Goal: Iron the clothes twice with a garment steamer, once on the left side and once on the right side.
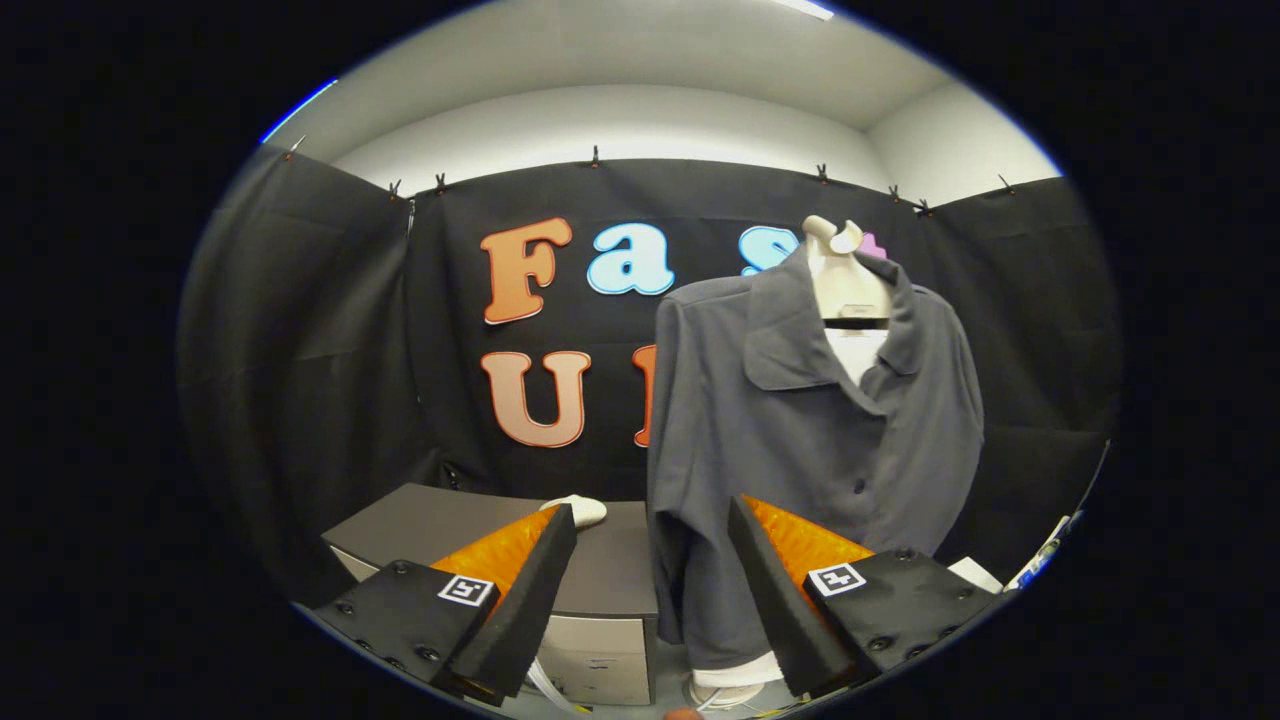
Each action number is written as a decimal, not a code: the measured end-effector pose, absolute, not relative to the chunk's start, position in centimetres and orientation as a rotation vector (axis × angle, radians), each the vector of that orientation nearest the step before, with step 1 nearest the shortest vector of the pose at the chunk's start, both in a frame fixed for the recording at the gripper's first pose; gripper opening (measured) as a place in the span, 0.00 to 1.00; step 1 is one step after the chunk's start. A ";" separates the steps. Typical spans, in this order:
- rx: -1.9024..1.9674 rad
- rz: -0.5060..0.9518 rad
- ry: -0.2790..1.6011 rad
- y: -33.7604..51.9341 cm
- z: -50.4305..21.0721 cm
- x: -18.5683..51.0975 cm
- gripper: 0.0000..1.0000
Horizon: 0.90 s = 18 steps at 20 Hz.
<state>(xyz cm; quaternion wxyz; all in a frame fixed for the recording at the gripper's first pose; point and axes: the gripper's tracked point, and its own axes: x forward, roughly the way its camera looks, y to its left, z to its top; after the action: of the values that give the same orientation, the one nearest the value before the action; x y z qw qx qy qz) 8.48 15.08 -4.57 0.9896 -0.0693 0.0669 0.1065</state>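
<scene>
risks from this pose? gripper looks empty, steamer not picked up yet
1. The gripper is open and holds nothing; the white object on the grey cabinet lies partly behind one finger, so a grasp may miss.
2. The grey shirt hangs on a mannequin right beside the cabinet; swinging across could snag its sleeve.
3. White cords trail below the cabinet front and may tangle.

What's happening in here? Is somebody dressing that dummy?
No dressing is going on. A hand-held gripper has its fingers open and holds nothing. Just ahead of them, a dark grey collared shirt hangs on a cream dummy torso, over a white undershirt. Beside the shirt stands a low grey cabinet with a small white object on top, probably the steamer, though that is hard to tell. The ironing looks not yet begun.
</scene>
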 end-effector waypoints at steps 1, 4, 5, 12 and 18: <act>-0.142 0.233 0.156 16.5 -5.4 8.8 0.97; -0.147 0.284 0.217 20.6 -7.9 10.5 0.97; -0.154 0.293 0.238 21.6 -8.9 11.1 0.97; -0.189 0.295 0.373 27.0 -15.6 16.9 0.96; -0.203 0.275 0.527 29.7 -22.0 21.3 0.97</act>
<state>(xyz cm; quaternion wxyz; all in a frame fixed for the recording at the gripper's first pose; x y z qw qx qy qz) 21.31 29.71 -22.04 0.9511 -0.0998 0.2594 0.1350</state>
